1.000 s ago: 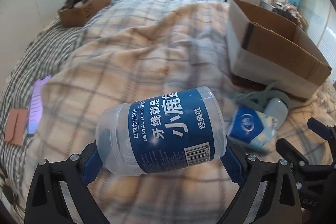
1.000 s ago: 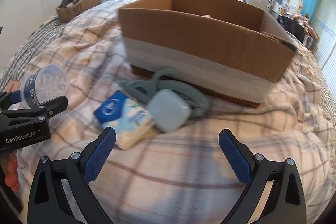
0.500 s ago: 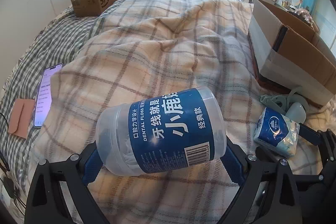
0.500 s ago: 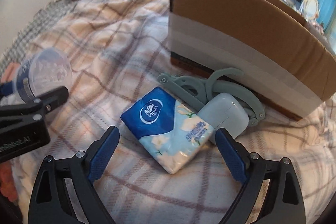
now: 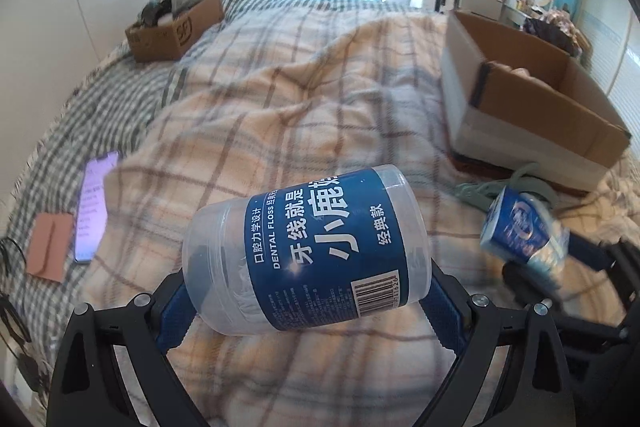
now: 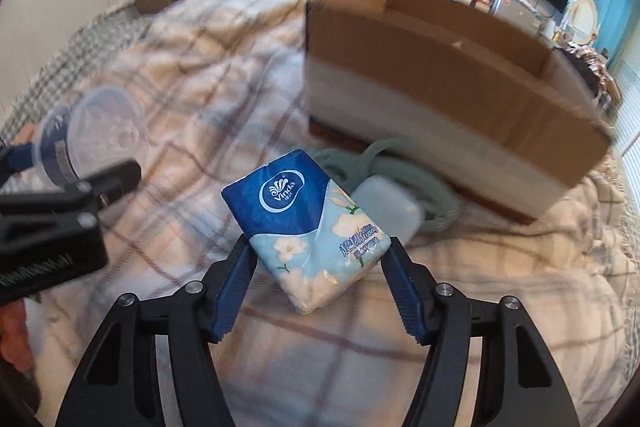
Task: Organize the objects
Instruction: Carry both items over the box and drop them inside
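Observation:
My left gripper (image 5: pixel 306 301) is shut on a clear dental floss jar with a blue label (image 5: pixel 316 255), held sideways above the plaid blanket; the jar also shows in the right wrist view (image 6: pixel 86 137). My right gripper (image 6: pixel 320 267) is shut on a blue and white tissue pack (image 6: pixel 308 223), lifted off the bed; the pack shows in the left wrist view (image 5: pixel 524 231). The open cardboard box (image 6: pixel 440 75) stands on the bed behind the pack, also in the left wrist view (image 5: pixel 532 107).
A green hanger (image 6: pixel 404 175) and a pale blue case (image 6: pixel 386 207) lie in front of the box. A phone (image 5: pixel 94 205) and a brown wallet (image 5: pixel 48 245) lie at the left. A second, full cardboard box (image 5: pixel 174 23) stands at the far left.
My right gripper moved onto the tissue pack, closed on it and lifted it. My left gripper keeps holding the jar and has shifted its view slightly.

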### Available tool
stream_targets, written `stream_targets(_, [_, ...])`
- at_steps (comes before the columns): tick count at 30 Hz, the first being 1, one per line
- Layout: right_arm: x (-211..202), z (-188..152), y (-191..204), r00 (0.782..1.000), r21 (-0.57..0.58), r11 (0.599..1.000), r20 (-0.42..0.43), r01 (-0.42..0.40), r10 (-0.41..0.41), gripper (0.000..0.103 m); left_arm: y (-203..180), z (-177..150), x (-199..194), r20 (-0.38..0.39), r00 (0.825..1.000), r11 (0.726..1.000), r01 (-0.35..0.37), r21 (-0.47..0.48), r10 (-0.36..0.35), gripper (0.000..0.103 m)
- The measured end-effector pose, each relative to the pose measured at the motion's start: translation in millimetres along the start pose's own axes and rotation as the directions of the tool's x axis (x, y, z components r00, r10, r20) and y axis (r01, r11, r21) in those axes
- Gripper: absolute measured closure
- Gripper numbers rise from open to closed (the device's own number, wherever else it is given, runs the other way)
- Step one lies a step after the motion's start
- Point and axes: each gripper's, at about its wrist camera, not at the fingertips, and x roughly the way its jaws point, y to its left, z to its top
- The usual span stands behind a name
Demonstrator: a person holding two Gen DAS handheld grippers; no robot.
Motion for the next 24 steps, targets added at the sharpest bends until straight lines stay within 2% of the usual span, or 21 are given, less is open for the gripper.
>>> stream_targets(7, [-70, 11, -42, 0.991, 0.076, 0.997, 0.133, 0.007, -0.017, 0.04, -29, 26, -44, 0.086, 0.994, 0.997, 0.062, 0.047, -0.066, 0.006])
stream_targets(13, [-130, 49, -94, 0.959, 0.127, 0.991, 0.275, 0.034, -0.068, 0.04, -68, 76, -77, 0.184, 0.972, 0.985, 0.125, 0.117, -0.146, 0.006])
stream_targets(16, [-140, 72, -113, 0.946, 0.132, 0.989, 0.307, 0.061, -0.099, 0.04, -89, 100, -81, 0.212, 0.958, 0.975, 0.161, 0.156, -0.192, 0.006])
stream_targets(19, [-138, 98, -132, 0.938, 0.134, 0.988, 0.326, 0.079, -0.12, 0.04, -107, 123, -69, 0.209, 0.953, 0.967, 0.183, 0.176, -0.218, 0.006])
stream_targets(24, [-104, 124, -161, 0.943, 0.159, 0.984, 0.306, 0.085, -0.131, 0.04, -130, 153, -30, 0.172, 0.953, 0.957, 0.218, 0.192, -0.251, 0.006])
